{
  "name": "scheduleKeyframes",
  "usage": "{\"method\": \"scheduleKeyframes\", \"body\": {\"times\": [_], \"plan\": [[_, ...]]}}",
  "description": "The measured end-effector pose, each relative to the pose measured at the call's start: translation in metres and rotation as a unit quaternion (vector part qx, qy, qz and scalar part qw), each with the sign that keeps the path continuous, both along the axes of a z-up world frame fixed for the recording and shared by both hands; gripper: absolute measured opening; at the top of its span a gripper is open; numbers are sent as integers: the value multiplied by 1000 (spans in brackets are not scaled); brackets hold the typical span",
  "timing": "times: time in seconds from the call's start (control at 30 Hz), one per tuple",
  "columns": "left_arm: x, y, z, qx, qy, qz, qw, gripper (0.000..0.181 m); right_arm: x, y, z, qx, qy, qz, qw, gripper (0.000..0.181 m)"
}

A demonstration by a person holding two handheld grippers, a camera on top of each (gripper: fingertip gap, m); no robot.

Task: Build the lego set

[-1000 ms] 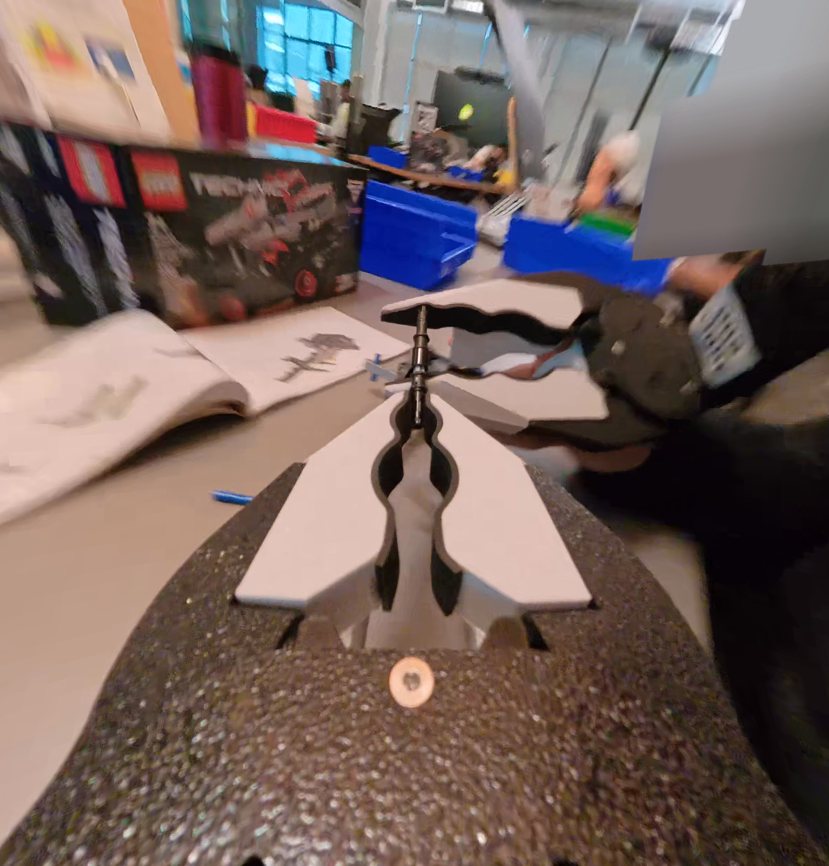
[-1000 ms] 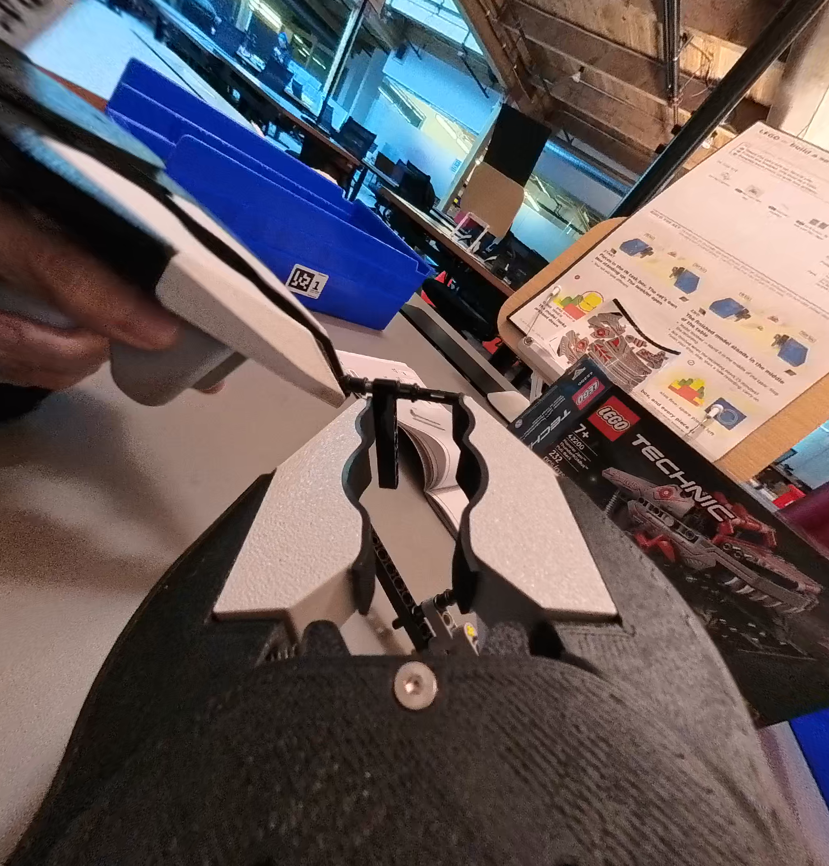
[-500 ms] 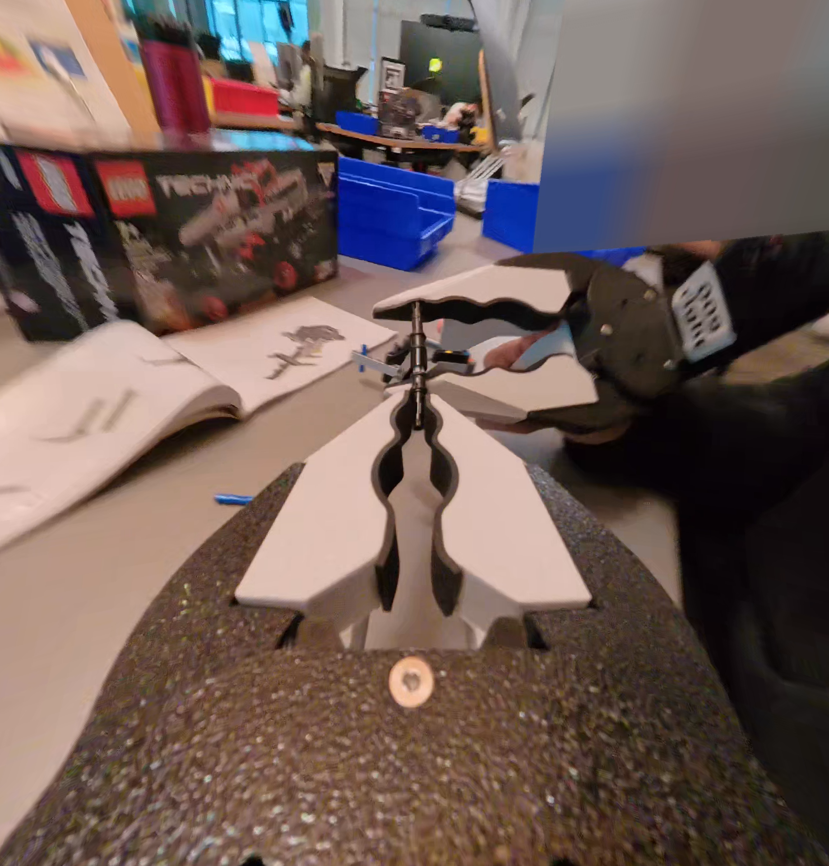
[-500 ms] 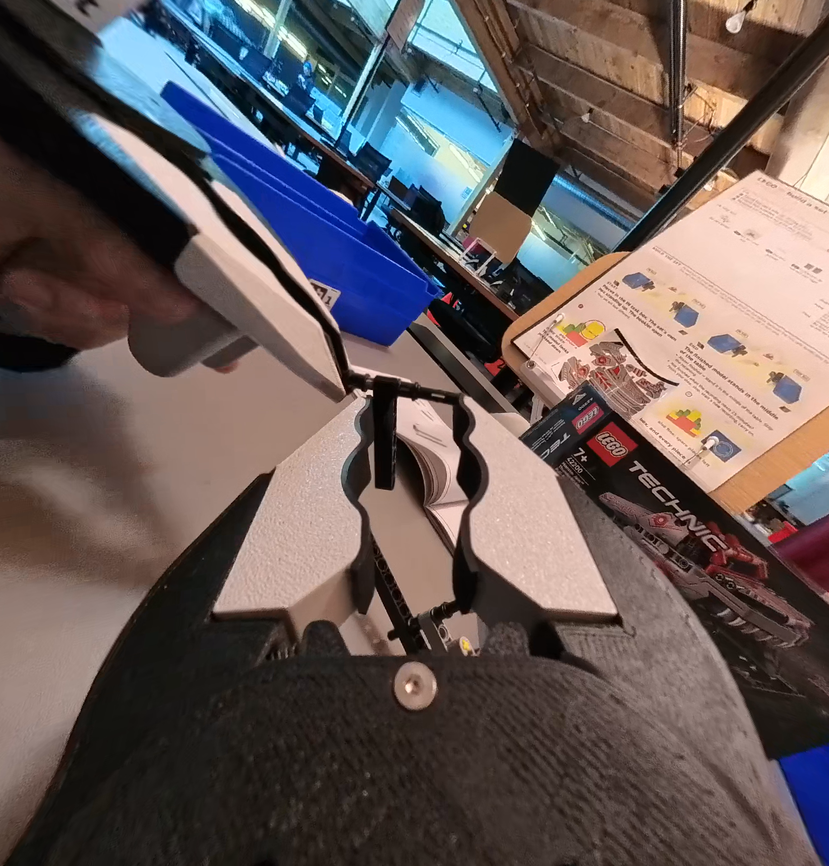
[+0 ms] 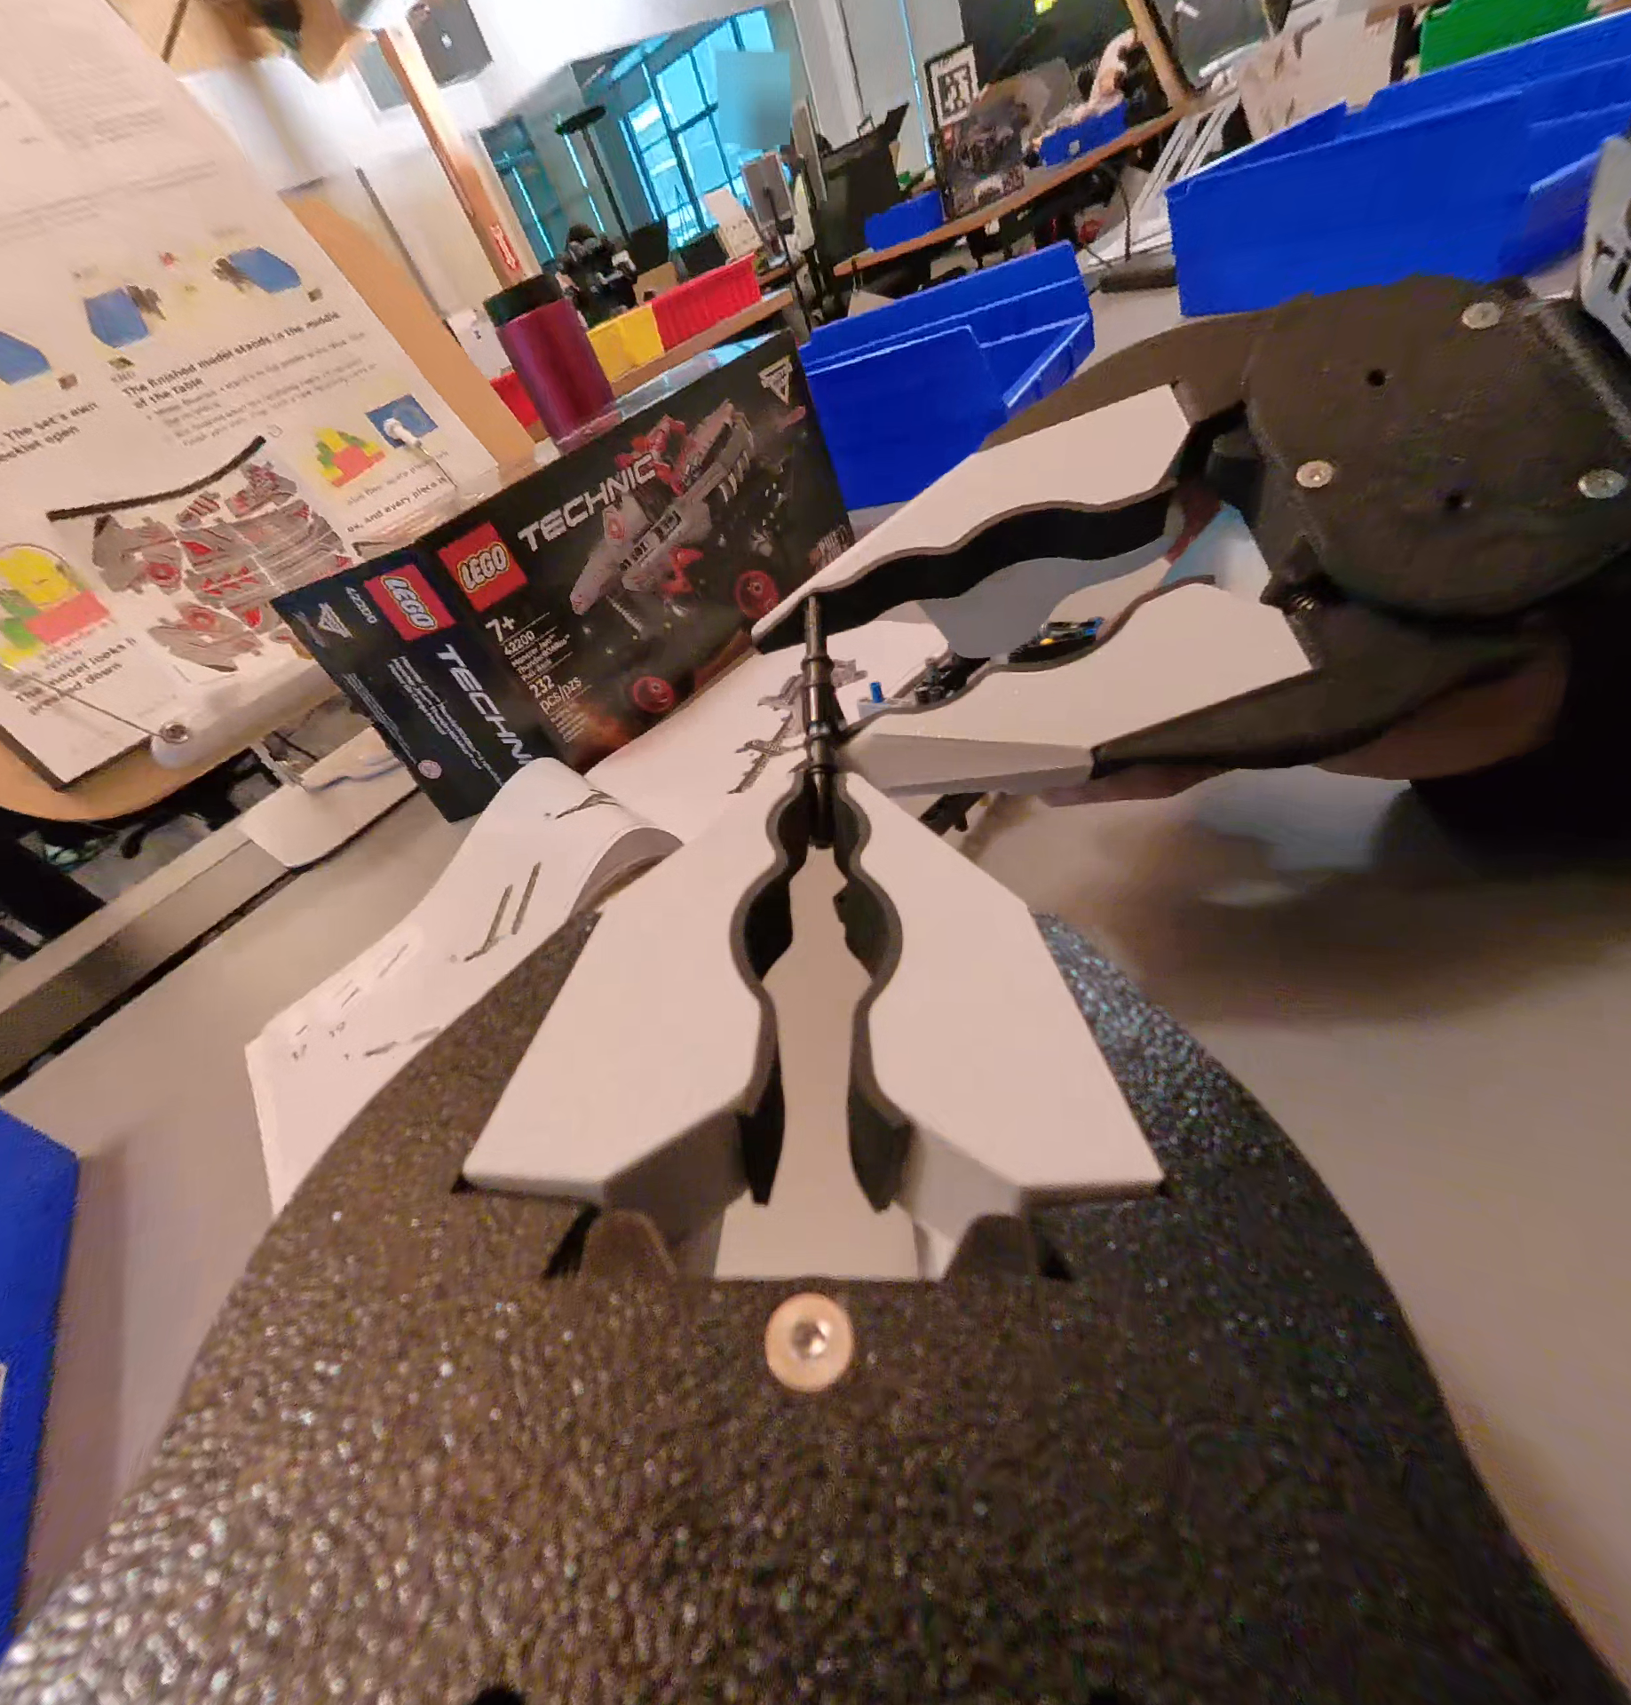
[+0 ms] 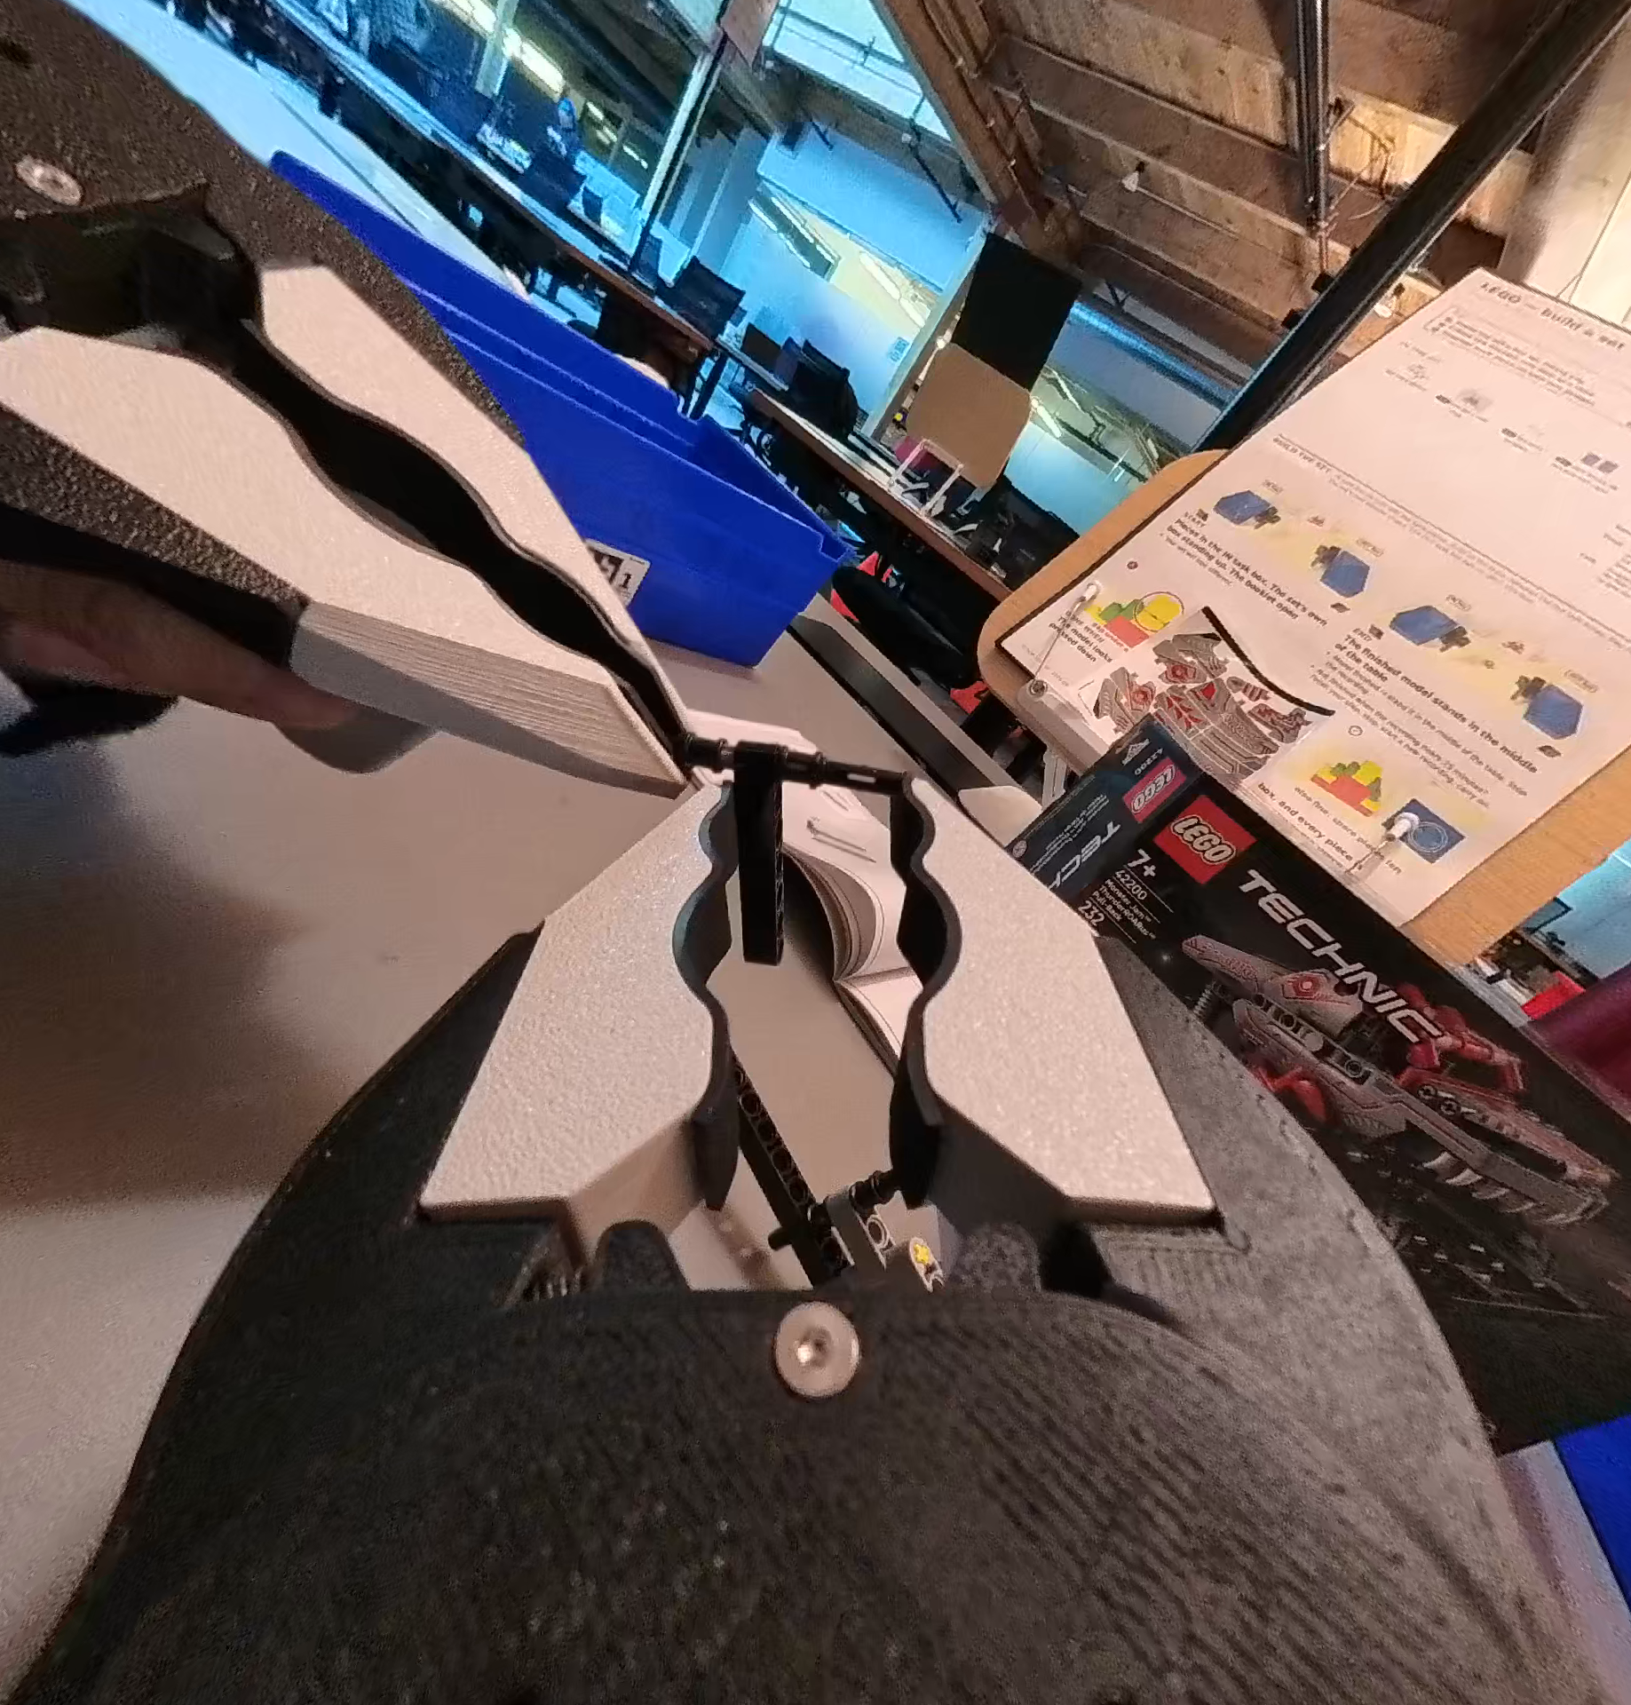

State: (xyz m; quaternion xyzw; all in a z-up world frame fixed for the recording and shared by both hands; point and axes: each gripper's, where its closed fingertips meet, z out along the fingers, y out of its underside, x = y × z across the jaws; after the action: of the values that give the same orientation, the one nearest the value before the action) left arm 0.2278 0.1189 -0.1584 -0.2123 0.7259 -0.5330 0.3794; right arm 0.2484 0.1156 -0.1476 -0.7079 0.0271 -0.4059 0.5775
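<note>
Jaws of the left gripper (image 5: 817, 812) are clenched at their tips on one end of a thin black rod (image 5: 813, 701). This rod stands out from the tips, and its far end touches the upper finger of the right gripper (image 5: 807, 678), which comes in from the right side. In the right wrist view the right gripper (image 6: 816, 798) has its jaws clenched across the same rod (image 6: 797, 758), which lies between the two tips. A flat black beam (image 6: 759, 863) hangs down from the rod into the gap between the fingers. Lower in that gap, near the gripper body, a longer black beam with holes (image 6: 779, 1172) and some small pieces are visible on the worktop. The left gripper (image 6: 678, 738) holds the left end of the rod there. Both grippers are above the grey worktop (image 5: 1346, 1061).

Just behind the grippers an open booklet (image 5: 507, 913) lies on the worktop. Behind it stands the black set box (image 5: 590, 581), and a large instruction sheet (image 5: 129, 387) leans on a board to its left. A dark red cup (image 5: 553, 360) is behind the box. Farther away are blue bins (image 5: 940, 387).
</note>
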Motion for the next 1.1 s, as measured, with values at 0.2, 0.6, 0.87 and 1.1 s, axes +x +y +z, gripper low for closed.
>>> {"method": "scheduleKeyframes", "body": {"times": [0.2, 0.6, 0.87, 1.1], "plan": [[-2, -2, 0, -65, 74, -29, 995, 1, -1, 0, 0, 6, 8, 8, 1000, 32], [-5, 1, 7, 1, -27, -32, 999, 2, -8, 0, 10, 50, -10, 44, 998, 33], [-5, 6, 19, -87, 10, -48, 995, 2, -11, -1, 15, 50, -38, 47, 997, 44], [-8, 0, 14, -92, 41, -65, 993, 2, -7, -2, 15, 55, -26, 36, 997, 41]]}}
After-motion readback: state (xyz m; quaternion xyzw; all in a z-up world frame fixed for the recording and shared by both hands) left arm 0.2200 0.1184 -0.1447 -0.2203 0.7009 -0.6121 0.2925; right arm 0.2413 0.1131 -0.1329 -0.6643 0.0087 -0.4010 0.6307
